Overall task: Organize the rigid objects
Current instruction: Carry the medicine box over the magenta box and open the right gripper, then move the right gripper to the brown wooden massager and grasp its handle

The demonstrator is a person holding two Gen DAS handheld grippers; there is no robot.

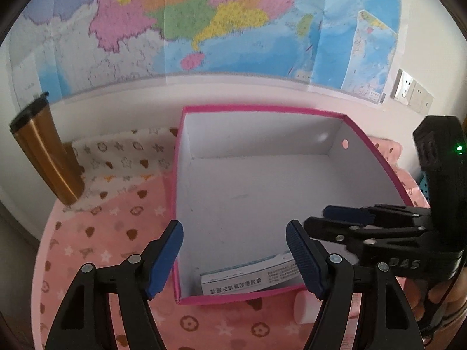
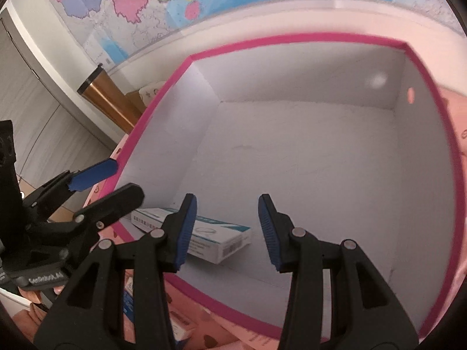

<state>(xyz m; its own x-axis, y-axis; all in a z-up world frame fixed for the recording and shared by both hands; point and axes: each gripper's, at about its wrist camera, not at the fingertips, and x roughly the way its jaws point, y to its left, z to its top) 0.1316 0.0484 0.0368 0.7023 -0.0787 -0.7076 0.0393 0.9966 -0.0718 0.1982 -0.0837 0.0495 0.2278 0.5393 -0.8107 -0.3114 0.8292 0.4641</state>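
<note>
A white box with a pink rim (image 1: 262,109) stands on the pink patterned cloth (image 1: 96,250). A white and teal medicine carton (image 1: 248,280) lies flat inside it, against the near wall. My left gripper (image 1: 235,259) is open and empty, its blue pads on either side of the box's near left corner. My right gripper (image 2: 227,230) hangs open over the box (image 2: 292,39) with nothing between its pads. The carton (image 2: 216,239) lies below and partly behind its left finger. Each gripper shows in the other's view: the right (image 1: 335,218), the left (image 2: 108,186).
A gold tumbler with a black lid (image 1: 43,151) stands at the left by the wall. A white roll (image 1: 305,306) lies just outside the box's near side. More small cartons (image 2: 128,300) lie on the cloth under my right gripper. A map covers the wall.
</note>
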